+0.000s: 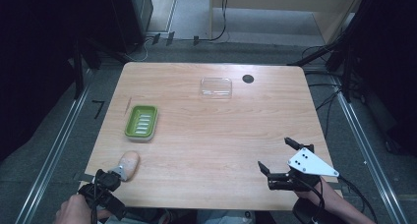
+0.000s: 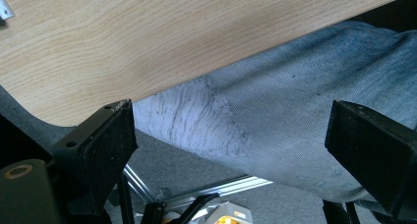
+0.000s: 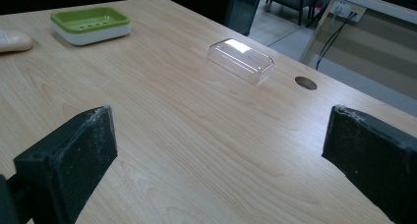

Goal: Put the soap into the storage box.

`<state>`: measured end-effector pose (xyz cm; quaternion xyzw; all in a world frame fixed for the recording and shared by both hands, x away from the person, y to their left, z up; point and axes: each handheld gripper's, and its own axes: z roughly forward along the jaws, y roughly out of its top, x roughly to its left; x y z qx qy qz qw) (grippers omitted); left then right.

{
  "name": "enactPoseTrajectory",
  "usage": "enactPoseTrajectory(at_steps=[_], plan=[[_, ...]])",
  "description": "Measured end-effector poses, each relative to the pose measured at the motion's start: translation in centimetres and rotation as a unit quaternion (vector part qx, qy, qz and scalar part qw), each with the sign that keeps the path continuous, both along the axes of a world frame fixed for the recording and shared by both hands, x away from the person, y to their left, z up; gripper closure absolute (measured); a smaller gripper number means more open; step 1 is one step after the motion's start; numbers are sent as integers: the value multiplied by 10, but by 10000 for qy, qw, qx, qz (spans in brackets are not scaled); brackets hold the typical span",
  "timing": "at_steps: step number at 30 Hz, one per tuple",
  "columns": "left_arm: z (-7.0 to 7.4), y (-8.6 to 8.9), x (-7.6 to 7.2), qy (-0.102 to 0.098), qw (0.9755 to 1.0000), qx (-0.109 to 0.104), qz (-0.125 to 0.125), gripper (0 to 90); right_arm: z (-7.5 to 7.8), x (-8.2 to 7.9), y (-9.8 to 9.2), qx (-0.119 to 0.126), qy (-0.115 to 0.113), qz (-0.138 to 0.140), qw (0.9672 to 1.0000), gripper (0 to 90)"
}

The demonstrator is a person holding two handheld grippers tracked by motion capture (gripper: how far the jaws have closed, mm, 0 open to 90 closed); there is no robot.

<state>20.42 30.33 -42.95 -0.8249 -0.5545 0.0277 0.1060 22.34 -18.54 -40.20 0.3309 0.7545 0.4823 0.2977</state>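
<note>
A green soap dish (image 1: 141, 122) on a white base lies on the left half of the wooden table (image 1: 216, 145); it is also in the right gripper view (image 3: 91, 22). A pale bar of soap (image 1: 129, 164) rests near the front left corner and at the far left of the right gripper view (image 3: 14, 40). A clear plastic lid (image 1: 216, 87) (image 3: 241, 59) sits towards the back. My left gripper (image 1: 105, 187) (image 2: 231, 111) is held off the front left corner, open and empty. My right gripper (image 1: 274, 153) (image 3: 221, 116) hovers over the front right, open and empty.
A dark round hole (image 1: 248, 78) (image 3: 306, 82) sits in the tabletop right of the lid. The left gripper view looks past the table's front edge at a leg in blue jeans (image 2: 295, 111). Metal rails (image 1: 54, 150) run along the floor on both sides.
</note>
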Motion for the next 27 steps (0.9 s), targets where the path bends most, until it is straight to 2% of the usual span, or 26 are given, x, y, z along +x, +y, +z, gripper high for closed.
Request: enactPoseTrajectory(at_steps=[10, 15, 25, 27], plan=[[2, 1, 0, -76, 10000, -34, 33, 57, 0, 0, 2, -24, -10, 19, 10000, 0], [6, 2, 1, -198, 9998, -65, 78, 57, 0, 0, 1, -15, -13, 10, 10000, 0], [7, 3, 3, -241, 9996, -85, 111, 57, 0, 1, 4, -46, -11, 50, 10000, 0], [7, 3, 3, -198, 9997, -71, 113, 57, 0, 2, 5, -56, -3, 61, 10000, 0]])
